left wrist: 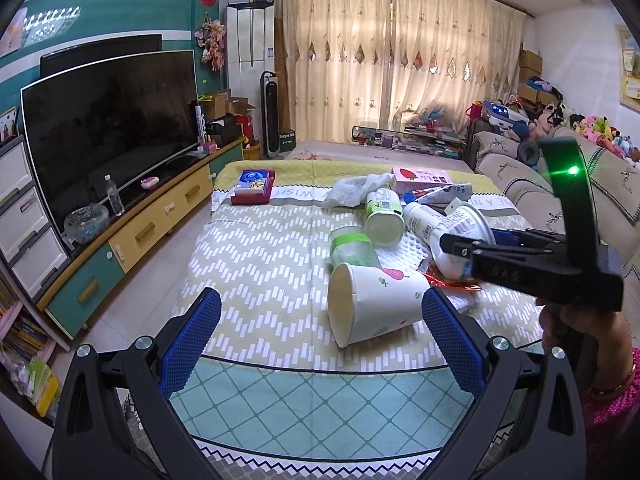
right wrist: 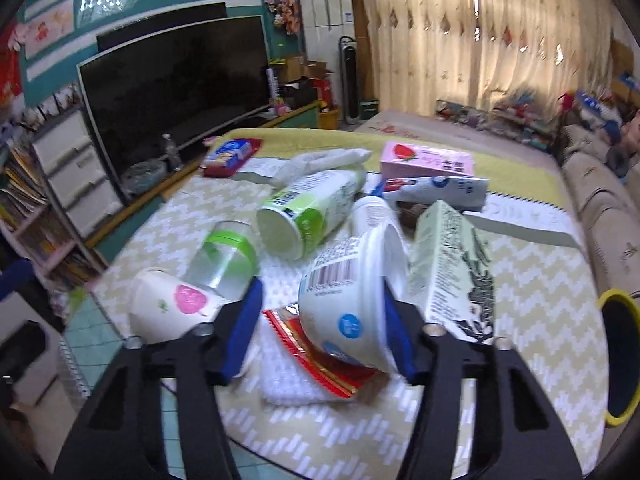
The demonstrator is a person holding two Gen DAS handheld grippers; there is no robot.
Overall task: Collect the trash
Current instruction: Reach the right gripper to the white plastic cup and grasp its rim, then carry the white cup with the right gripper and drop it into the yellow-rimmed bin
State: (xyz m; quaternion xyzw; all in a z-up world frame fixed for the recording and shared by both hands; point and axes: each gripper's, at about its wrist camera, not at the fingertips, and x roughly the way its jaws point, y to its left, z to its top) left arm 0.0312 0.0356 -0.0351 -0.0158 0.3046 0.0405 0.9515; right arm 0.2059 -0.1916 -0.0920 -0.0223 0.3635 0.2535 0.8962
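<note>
We hold the left gripper [left wrist: 320, 334] low over the near edge of the table [left wrist: 256, 248], which is covered in a yellow-and-white zigzag cloth, and it tilts downward. Its blue-padded fingers [left wrist: 191, 344] stand wide apart with nothing between them. Just beyond them a white paper cup with a pink pear print [left wrist: 372, 304] lies on its side, mouth toward the table's left edge.

Our right gripper [right wrist: 320, 328] comes in from the right side, angled down into the pile of trash at the table's middle. Its fingers [right wrist: 244, 328] bracket a tipped white plastic tub with a barcode label [right wrist: 352, 300]. The right pad lies against the tub's rim, while the left pad stands apart from its wall, so the tub is not yet clamped. A hand [left wrist: 580, 320] grips the handle below.

The tub rests on a red foil wrapper [right wrist: 316, 352] and white foam netting [right wrist: 288, 384]. A pale green carton [right wrist: 452, 272] stands just beside it, and a green-labelled bottle [right wrist: 308, 216] lies behind it.
</note>
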